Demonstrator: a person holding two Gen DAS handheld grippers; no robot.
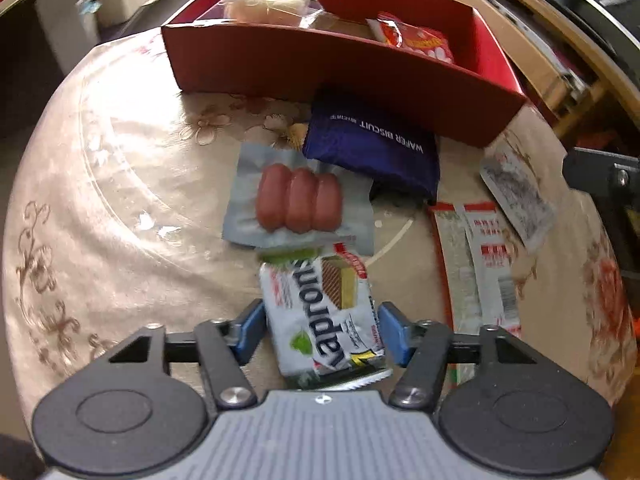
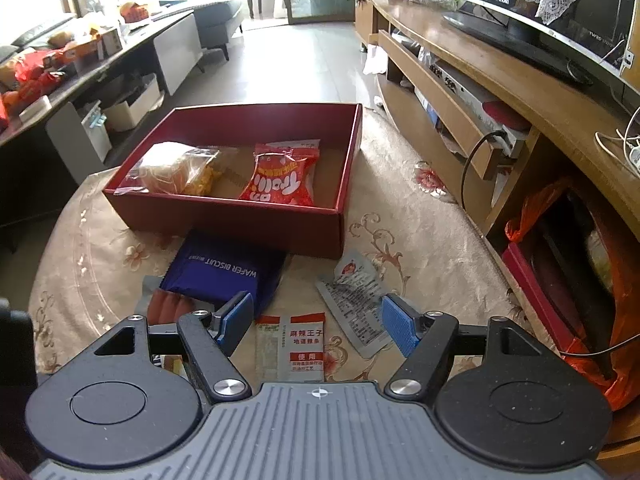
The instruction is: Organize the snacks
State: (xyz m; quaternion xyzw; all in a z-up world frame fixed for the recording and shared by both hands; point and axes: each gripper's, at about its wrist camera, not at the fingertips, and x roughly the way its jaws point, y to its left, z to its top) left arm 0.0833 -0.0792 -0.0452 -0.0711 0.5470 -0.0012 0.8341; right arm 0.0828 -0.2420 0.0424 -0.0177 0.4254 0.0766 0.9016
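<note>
Blue pads of your left gripper sit either side of the white wafer pack, which lies on the tablecloth just short of the sausage pack. Its long axis runs away from you, along the fingers, so the pads meet its long edges; whether they already press it, I cannot tell. The red box lies straight ahead, beyond the blue wafer bag. Your right gripper hangs released over a spicy strip packet, holding nothing.
</note>
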